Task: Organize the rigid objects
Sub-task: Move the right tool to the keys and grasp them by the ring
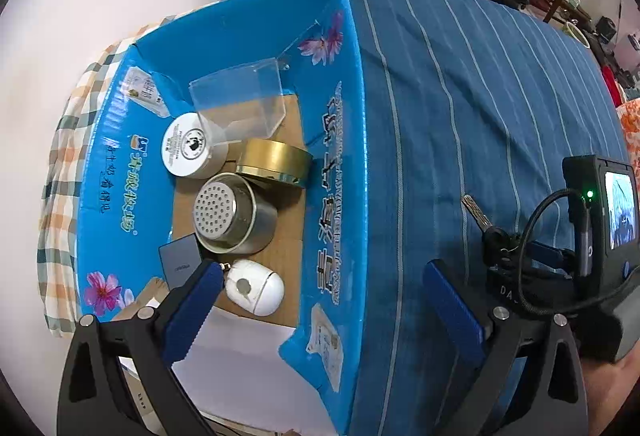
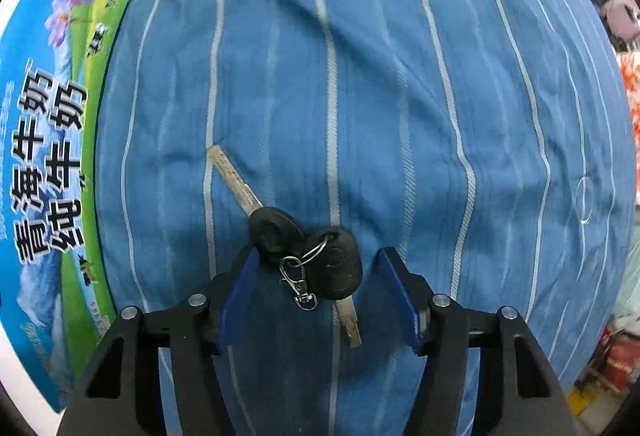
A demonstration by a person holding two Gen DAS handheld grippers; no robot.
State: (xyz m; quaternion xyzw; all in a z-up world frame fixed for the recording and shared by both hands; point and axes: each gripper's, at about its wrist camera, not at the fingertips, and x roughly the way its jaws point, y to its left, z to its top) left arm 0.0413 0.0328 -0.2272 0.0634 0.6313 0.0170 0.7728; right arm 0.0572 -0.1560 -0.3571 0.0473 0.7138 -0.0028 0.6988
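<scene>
Keys (image 2: 304, 256) on cloth (image 2: 400, 96), box (image 1: 352, 164) to their left.

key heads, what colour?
Black key heads, with silver blades; clearest in the right wrist view, between the open right gripper fingers.

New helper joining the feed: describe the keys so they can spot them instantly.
On the blue striped cloth, just right of the blue cardboard box, the keys lie between the open right gripper fingers. Two black-headed keys joined by a ring and silver clasp, the only loose item on the cloth.

L cam high over box (image 1: 344, 156); R cam close above keys (image 2: 308, 256); both share keys.
</scene>
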